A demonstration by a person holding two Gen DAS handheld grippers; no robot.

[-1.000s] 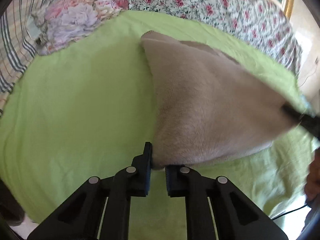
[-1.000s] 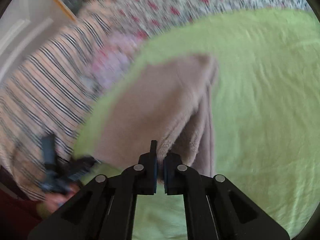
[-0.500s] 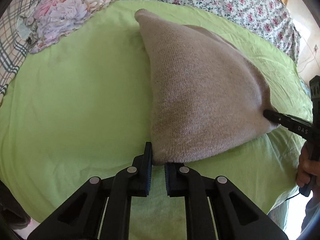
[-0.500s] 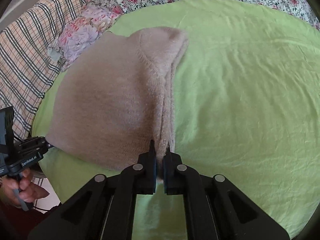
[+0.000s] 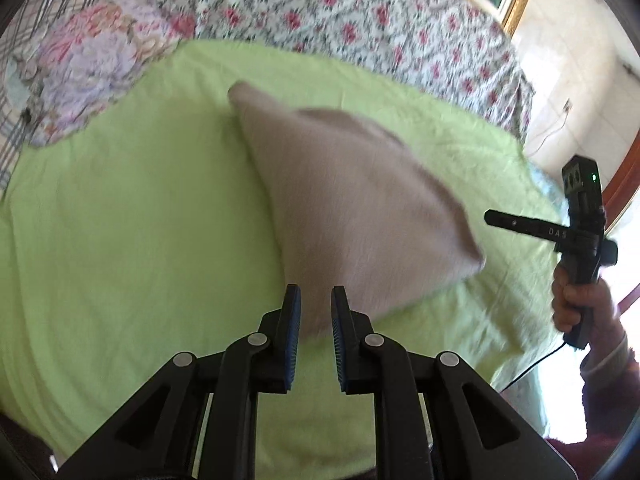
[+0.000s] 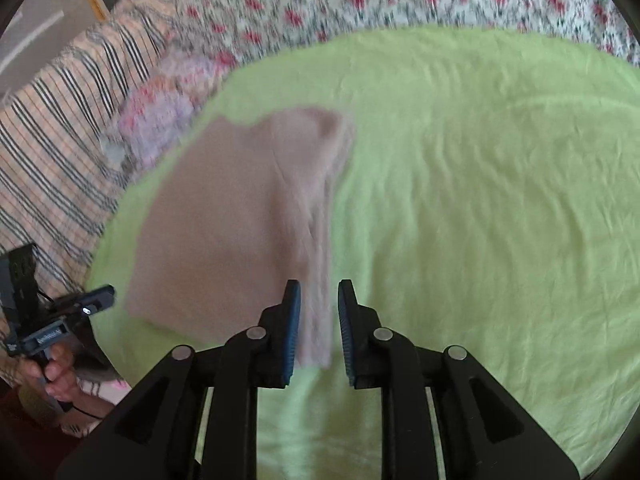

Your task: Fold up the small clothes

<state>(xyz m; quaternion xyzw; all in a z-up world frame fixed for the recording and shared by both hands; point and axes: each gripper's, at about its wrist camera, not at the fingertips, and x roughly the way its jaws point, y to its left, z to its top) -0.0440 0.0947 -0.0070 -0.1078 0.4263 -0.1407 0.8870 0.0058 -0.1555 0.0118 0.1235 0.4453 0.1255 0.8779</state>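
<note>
Both tools, left [image 5: 316, 294] & right [image 6: 319, 288], opening w/ beige knit garment [image 5: 352, 208] edge loose btwn jaws

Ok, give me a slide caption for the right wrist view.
Right gripper opening over the edge of a folded beige knit garment on a lime-green sheet.

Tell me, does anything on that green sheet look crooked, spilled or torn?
Nothing stands out. The beige knitted garment lies folded on the green sheet, its layers a little uneven along one edge, which is ordinary mid-fold. The left gripper and right gripper are opening over its near corners. The pictures are blurred, so small flaws could be missed.
</note>
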